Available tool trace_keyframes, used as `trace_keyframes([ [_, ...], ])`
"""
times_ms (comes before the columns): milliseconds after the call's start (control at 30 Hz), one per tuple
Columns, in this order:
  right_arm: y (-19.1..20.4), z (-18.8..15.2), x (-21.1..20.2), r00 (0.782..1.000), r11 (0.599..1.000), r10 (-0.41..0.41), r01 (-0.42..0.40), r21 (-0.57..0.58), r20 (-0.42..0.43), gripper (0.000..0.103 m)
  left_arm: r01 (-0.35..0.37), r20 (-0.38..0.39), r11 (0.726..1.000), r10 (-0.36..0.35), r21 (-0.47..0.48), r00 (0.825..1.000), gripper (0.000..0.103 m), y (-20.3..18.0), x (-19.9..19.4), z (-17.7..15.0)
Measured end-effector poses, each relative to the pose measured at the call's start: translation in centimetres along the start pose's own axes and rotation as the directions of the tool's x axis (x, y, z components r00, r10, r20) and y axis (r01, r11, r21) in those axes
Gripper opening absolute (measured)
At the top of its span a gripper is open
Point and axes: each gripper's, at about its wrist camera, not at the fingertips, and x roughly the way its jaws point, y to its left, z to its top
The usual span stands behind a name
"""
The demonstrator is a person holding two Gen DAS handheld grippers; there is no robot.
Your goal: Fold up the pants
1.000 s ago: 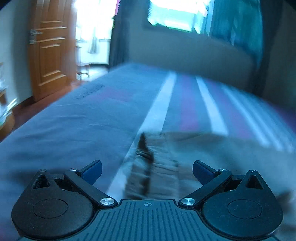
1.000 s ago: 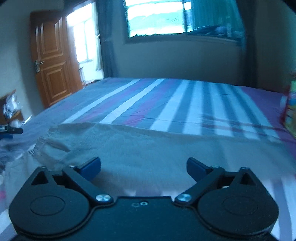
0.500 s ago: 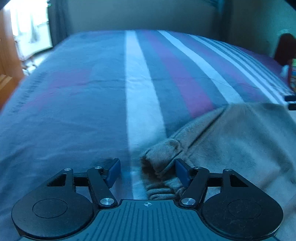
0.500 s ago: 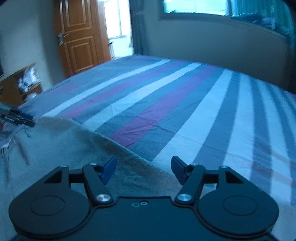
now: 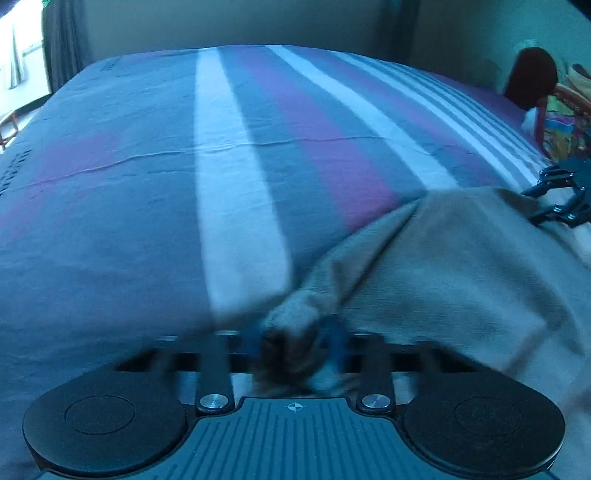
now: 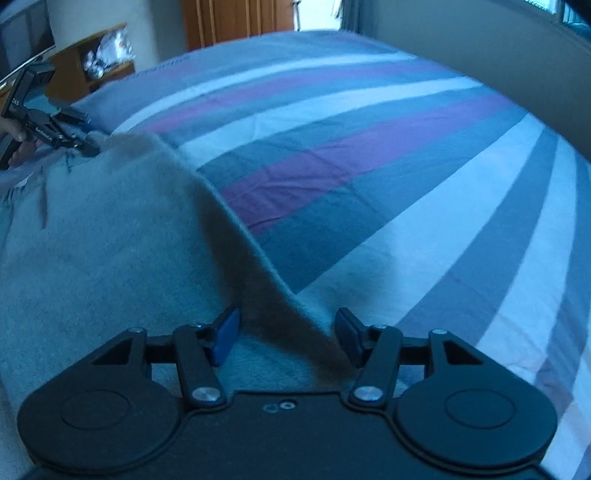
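Note:
Grey-brown pants [image 5: 443,266] lie spread on the striped bed sheet [image 5: 236,192]. My left gripper [image 5: 295,341] is blurred, its jaws closing with a bunched corner of the pants pinched between the blue pads. In the right wrist view, the pants [image 6: 92,240] fill the left side, and a raised fold of their edge runs between the pads of my right gripper [image 6: 287,334]. Its jaws are closing and still stand a little off the cloth. The left gripper [image 6: 86,147] shows far left at the pants' other corner; the right gripper [image 5: 561,195] shows at the right edge.
The striped sheet [image 6: 406,166] stretches far ahead of both grippers. A wooden door [image 6: 236,18] and a low shelf [image 6: 92,55] stand beyond the bed. A dark red rounded piece [image 5: 532,74] and colourful items [image 5: 565,125] sit at the right.
Both grippers dropped toward the bed and tilted down. The left jaws went from wide to pinching the pants corner. The right jaws narrowed around the pants' edge fold.

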Motion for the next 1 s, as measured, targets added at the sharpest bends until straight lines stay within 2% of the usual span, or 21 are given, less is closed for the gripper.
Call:
trace_keyframes([
  [33, 0.0, 0.1, 0.1, 1.000, 1.000, 0.009, -0.009, -0.003, -0.008, 0.036, -0.014, 0.008, 1.000, 0.014, 0.027, 1.000, 0.016, -0.6, -0.4, -0.1],
  [67, 0.2, 0.1, -0.2, 1.000, 1.000, 0.021, -0.021, 0.007, -0.010, 0.011, -0.033, 0.020, 0.998, 0.033, 0.045, 0.999, 0.016, -1.0, -0.7, -0.3],
  [100, 1.1, -0.2, -0.6, 1.000, 0.999, -0.027, 0.027, -0.021, -0.007, 0.005, -0.053, 0.047, 0.997, 0.050, 0.058, 0.998, 0.015, -1.5, -1.3, -0.5],
  [167, 2.2, -0.8, -1.5, 0.996, 0.994, -0.081, 0.082, -0.070, 0.022, 0.004, -0.074, 0.115, 0.995, 0.065, 0.074, 0.991, 0.014, -2.2, -3.4, -1.2],
  [233, 3.6, -1.5, -3.9, 0.988, 0.988, -0.126, 0.133, -0.077, 0.086, 0.004, -0.072, 0.179, 0.994, 0.056, 0.081, 0.982, 0.014, -2.7, -6.2, -2.1],
  [367, 7.7, -3.8, -11.4, 0.957, 0.974, -0.179, 0.205, -0.097, 0.227, 0.004, -0.047, 0.295, 0.994, 0.016, 0.098, 0.955, 0.014, -4.1, -12.9, -4.2],
  [433, 10.2, -5.4, -14.9, 0.943, 0.964, -0.197, 0.236, -0.125, 0.267, 0.004, -0.033, 0.345, 0.993, -0.008, 0.114, 0.939, 0.014, -5.6, -16.1, -5.4],
  [533, 14.1, -8.1, -19.1, 0.926, 0.946, -0.220, 0.279, -0.163, 0.306, 0.004, -0.048, 0.383, 0.986, -0.017, 0.159, 0.923, 0.014, -8.3, -20.2, -8.1],
  [633, 18.6, -11.8, -22.4, 0.910, 0.937, -0.242, 0.309, -0.161, 0.335, 0.004, -0.067, 0.382, 0.981, -0.008, 0.182, 0.924, 0.014, -10.6, -22.8, -11.6],
  [700, 21.4, -14.0, -23.2, 0.912, 0.944, -0.238, 0.298, -0.141, 0.333, 0.004, -0.097, 0.345, 0.973, 0.019, 0.209, 0.938, 0.015, -12.3, -23.3, -14.6],
  [800, 24.4, -17.0, -22.2, 0.916, 0.956, -0.246, 0.283, -0.078, 0.317, 0.004, -0.132, 0.271, 0.969, 0.072, 0.208, 0.960, 0.016, -14.1, -22.8, -18.4],
  [867, 25.7, -19.0, -20.0, 0.926, 0.958, -0.266, 0.284, -0.028, 0.269, 0.008, -0.158, 0.239, 0.975, 0.117, 0.158, 0.964, 0.020, -15.0, -22.3, -20.8],
  [900, 25.9, -19.9, -18.5, 0.933, 0.956, -0.288, 0.291, 0.015, 0.216, 0.014, -0.175, 0.228, 0.975, 0.142, 0.135, 0.963, 0.023, -15.4, -22.4, -21.6],
  [933, 25.8, -20.5, -17.5, 0.943, 0.958, -0.287, 0.279, 0.071, 0.167, 0.015, -0.206, 0.218, 0.973, 0.180, 0.106, 0.959, 0.032, -15.7, -22.6, -22.6],
  [967, 25.8, -21.1, -17.2, 0.947, 0.956, -0.284, 0.268, 0.124, 0.146, 0.019, -0.235, 0.208, 0.968, 0.214, 0.082, 0.954, 0.037, -15.6, -22.9, -23.2],
  [1000, 25.9, -21.7, -17.8, 0.942, 0.947, -0.296, 0.268, 0.180, 0.158, 0.025, -0.257, 0.204, 0.965, 0.241, 0.057, 0.949, 0.047, -15.7, -23.6, -24.1],
])
